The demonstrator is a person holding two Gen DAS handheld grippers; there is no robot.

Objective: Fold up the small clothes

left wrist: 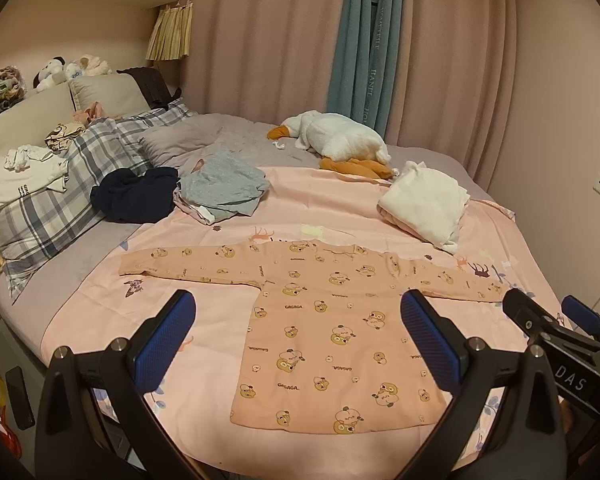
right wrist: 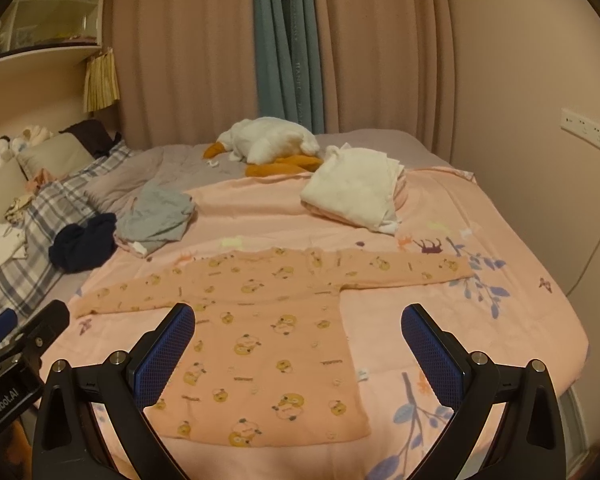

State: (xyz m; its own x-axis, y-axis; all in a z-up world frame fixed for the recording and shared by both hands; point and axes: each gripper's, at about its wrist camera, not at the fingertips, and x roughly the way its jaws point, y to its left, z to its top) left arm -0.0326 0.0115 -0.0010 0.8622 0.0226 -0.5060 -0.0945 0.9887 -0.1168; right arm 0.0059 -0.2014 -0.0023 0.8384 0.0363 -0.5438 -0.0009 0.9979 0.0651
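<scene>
A small pink long-sleeved shirt (left wrist: 320, 320) with a yellow duck print lies flat on the pink bedspread (left wrist: 204, 264), sleeves spread out to both sides. It also shows in the right wrist view (right wrist: 268, 340). My left gripper (left wrist: 296, 308) is open and empty, held above the shirt's lower half. My right gripper (right wrist: 298, 320) is open and empty, above the shirt's right side; it also shows at the right edge of the left wrist view (left wrist: 548, 312). The left gripper's body (right wrist: 24, 332) shows at the left edge of the right wrist view.
A folded white cloth pile (left wrist: 424, 204) lies behind the shirt at right. A grey garment (left wrist: 224, 184) and a dark navy one (left wrist: 134, 196) lie at back left. A plush goose (left wrist: 336, 140) lies at the far side. Plaid pillows (left wrist: 60, 196) line the left.
</scene>
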